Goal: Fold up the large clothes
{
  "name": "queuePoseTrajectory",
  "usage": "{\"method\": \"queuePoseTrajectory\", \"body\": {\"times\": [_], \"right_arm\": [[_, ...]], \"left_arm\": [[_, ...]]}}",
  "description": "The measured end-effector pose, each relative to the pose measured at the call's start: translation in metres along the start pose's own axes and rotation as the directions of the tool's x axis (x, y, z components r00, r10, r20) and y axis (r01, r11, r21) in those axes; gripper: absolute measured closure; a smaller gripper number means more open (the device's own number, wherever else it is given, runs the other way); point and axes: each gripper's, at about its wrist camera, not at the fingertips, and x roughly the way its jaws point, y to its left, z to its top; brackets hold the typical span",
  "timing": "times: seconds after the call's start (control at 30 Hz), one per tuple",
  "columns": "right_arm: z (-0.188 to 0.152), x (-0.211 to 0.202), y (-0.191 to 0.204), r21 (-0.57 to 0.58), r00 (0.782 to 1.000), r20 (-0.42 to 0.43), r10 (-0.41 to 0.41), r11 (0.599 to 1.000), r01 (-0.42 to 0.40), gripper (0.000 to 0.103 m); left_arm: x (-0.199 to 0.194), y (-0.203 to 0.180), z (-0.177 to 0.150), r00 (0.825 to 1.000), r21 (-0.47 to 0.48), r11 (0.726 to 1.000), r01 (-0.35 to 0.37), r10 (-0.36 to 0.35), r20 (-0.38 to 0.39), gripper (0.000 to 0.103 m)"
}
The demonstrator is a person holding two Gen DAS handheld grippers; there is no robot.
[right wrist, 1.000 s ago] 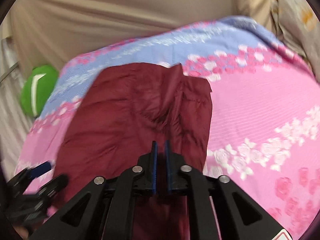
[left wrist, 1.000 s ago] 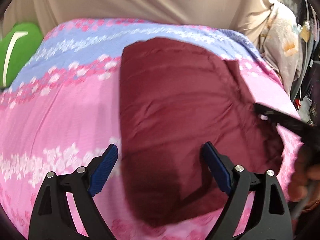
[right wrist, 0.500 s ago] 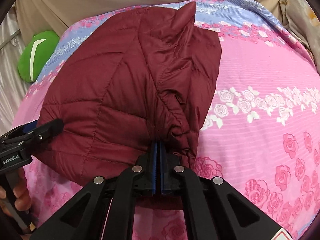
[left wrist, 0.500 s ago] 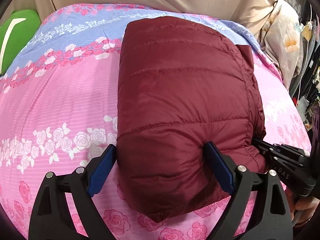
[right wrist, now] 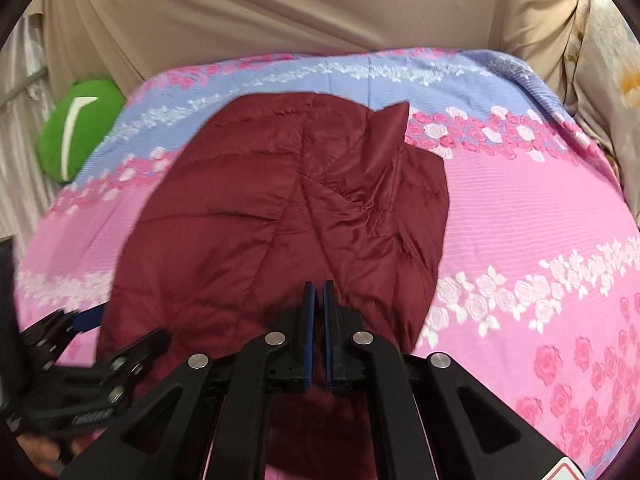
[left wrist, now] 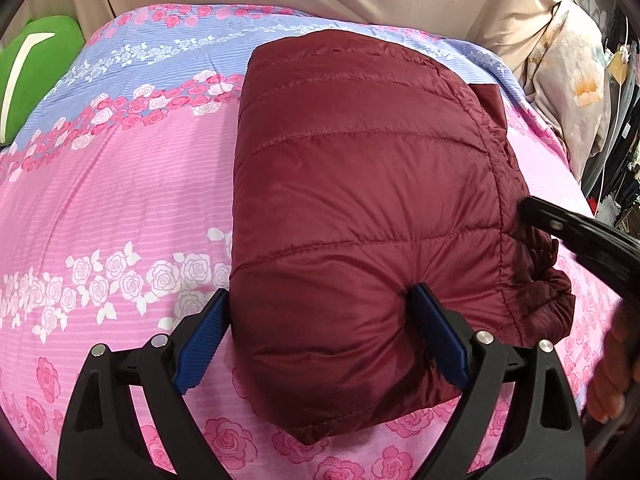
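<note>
Black left claw [right wrist: 86,344] bears white lettering, blurred, unreadable; maroon jacket [left wrist: 360,208] unlabelled.

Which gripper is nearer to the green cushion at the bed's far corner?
Left. The left gripper straddles the maroon jacket's near edge on the side toward the green cushion; the right gripper sits at the jacket's opposite edge, farther away.

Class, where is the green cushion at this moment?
The green cushion sits at the far left of both views, off the flowered bedspread's blue end, below the beige curtain, left of the maroon jacket.
</note>
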Motion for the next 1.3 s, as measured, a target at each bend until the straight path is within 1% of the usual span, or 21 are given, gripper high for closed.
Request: {"method": "queuePoseTrajectory", "body": {"times": [0.13,0.23,0.27,0.3,0.37,0.4,0.47,0.53,0.6,0.67,0.73,0.8,0.87,0.93,1.0,1.07,1.13,1.17,1.2,1.23,1.3], "right_arm": [[0.004,0.039,-0.004,0.005,0.999,-0.045,0.01,1.0,-0.01,0.103],[0.005,0.034,-0.001,0.0,0.999,-0.054,0.0,1.0,0.0,0.103],[0.008,0.029,-0.001,0.008,0.999,-0.049,0.004,1.0,-0.003,0.102],[0.014,0.018,-0.003,0.023,1.0,-0.02,0.022,1.0,-0.021,0.102],[0.026,0.005,-0.004,0.034,0.999,0.026,0.023,0.999,-0.024,0.101],[0.031,0.002,-0.005,0.036,0.999,0.042,0.02,0.999,-0.022,0.1],[0.045,0.002,-0.008,0.046,0.998,0.065,0.004,0.999,-0.007,0.1],[0.055,0.015,-0.012,0.053,0.998,0.057,-0.021,0.998,0.018,0.1],[0.06,0.037,-0.02,0.072,0.998,0.019,-0.067,0.995,0.065,0.1],[0.058,0.062,-0.032,0.101,0.997,-0.034,-0.067,0.992,0.07,0.102],[0.053,0.081,-0.04,0.123,0.997,-0.051,-0.057,0.99,0.063,0.103],[0.052,0.082,-0.045,0.14,0.997,-0.056,-0.049,0.989,0.056,0.103],[0.055,0.072,-0.042,0.149,0.997,-0.047,-0.06,0.987,0.066,0.103],[0.064,0.049,-0.037,0.158,1.0,0.013,-0.026,0.987,0.024,0.096],[0.076,0.035,-0.028,0.131,0.998,0.056,0.0,0.991,-0.007,0.095],[0.085,0.034,-0.018,0.107,0.998,0.068,0.02,0.994,-0.027,0.095],[0.091,0.045,-0.013,0.083,0.998,0.057,0.0,0.997,-0.005,0.095],[0.092,0.054,-0.013,0.076,0.999,0.044,-0.025,0.997,0.022,0.095],[0.09,0.068,-0.016,0.075,0.998,0.02,-0.053,0.996,0.051,0.097],[0.087,0.079,-0.021,0.085,0.998,-0.002,-0.057,0.995,0.057,0.103],[0.079,0.095,-0.033,0.119,0.999,-0.017,-0.036,0.992,0.038,0.103]], "left_arm": [[0.001,0.0,0.001,1.0,0.003,1.0,0.003,-0.003,0.0,0.014],[0.001,0.0,0.001,1.0,0.0,1.0,0.0,0.0,-0.005,0.014],[-0.001,0.001,0.002,1.0,-0.003,1.0,0.001,-0.001,-0.004,0.014],[-0.006,0.001,0.005,1.0,-0.01,1.0,0.008,-0.008,0.004,0.016],[-0.017,0.002,0.012,0.999,-0.019,1.0,0.02,-0.02,0.04,0.016],[-0.026,0.002,0.019,0.997,-0.019,1.0,0.024,-0.023,0.073,0.016],[-0.032,-0.002,0.031,0.994,-0.009,1.0,0.015,-0.014,0.109,0.016],[-0.03,-0.006,0.042,0.993,-0.002,1.0,0.001,-0.001,0.12,0.016],[-0.023,-0.011,0.05,0.993,0.011,1.0,-0.008,0.007,0.117,0.016],[-0.016,-0.015,0.053,0.995,0.019,1.0,-0.015,0.013,0.102,0.016],[-0.006,-0.018,0.053,0.997,0.022,1.0,-0.016,0.015,0.08,0.016],[-0.001,-0.021,0.053,0.997,0.026,0.999,-0.025,0.023,0.074,0.015],[0.002,-0.022,0.053,0.997,0.032,0.999,-0.042,0.04,0.07,0.014],[0.003,-0.021,0.053,0.997,0.024,0.999,-0.047,0.045,0.065,0.013],[0.005,-0.02,0.054,0.997,0.02,0.999,-0.046,0.044,0.062,0.013],[0.006,-0.021,0.055,0.997,0.023,0.998,-0.051,0.05,0.063,0.012],[0.008,-0.022,0.056,0.996,0.028,0.998,-0.061,0.059,0.062,0.011],[0.008,-0.022,0.056,0.996,0.029,0.998,-0.063,0.061,0.061,0.011],[0.009,-0.023,0.057,0.996,0.032,0.997,-0.063,0.061,0.062,0.011],[0.009,-0.024,0.057,0.996,0.036,0.997,-0.062,0.06,0.064,0.009],[0.008,-0.027,0.057,0.996,0.054,0.997,-0.063,0.059,0.073,0.009]]}}
